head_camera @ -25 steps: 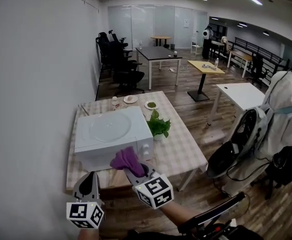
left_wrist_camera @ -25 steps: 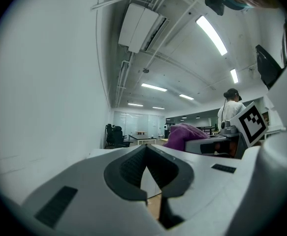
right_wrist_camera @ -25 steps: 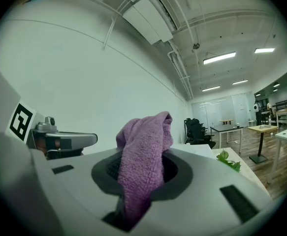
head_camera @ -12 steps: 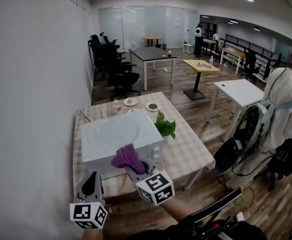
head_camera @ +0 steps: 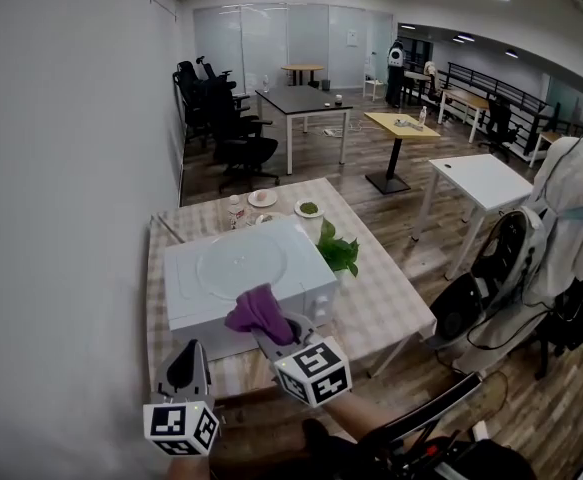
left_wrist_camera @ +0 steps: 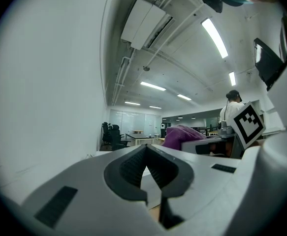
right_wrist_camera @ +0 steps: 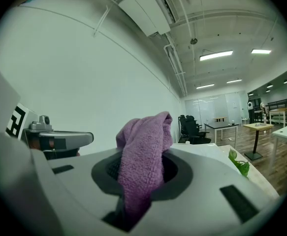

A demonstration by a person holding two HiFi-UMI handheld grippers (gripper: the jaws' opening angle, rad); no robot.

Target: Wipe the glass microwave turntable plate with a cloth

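Note:
A round glass turntable plate [head_camera: 241,265] lies flat on top of a white microwave [head_camera: 301,290], which stands on a checked table [head_camera: 381,303]. My right gripper [head_camera: 271,330] hovers before the microwave's front edge, shut on a purple cloth [head_camera: 258,311] that bunches up out of the jaws. The right gripper view shows the cloth [right_wrist_camera: 144,156] pinched and filling the right gripper [right_wrist_camera: 141,178]. My left gripper [head_camera: 184,356] hangs lower left, short of the table, and in its own view the left gripper [left_wrist_camera: 145,155] is shut with nothing in it.
A leafy green plant [head_camera: 339,253] stands at the microwave's right. Behind it sit small dishes [head_camera: 262,198] and a bottle [head_camera: 234,209]. A white wall runs close on the left. A person [head_camera: 571,198] and a black wheeled device [head_camera: 486,273] are at the right.
The microwave and table have slid slightly right and nearer in the head view. Both grippers keep their places, and the right one still holds the cloth.

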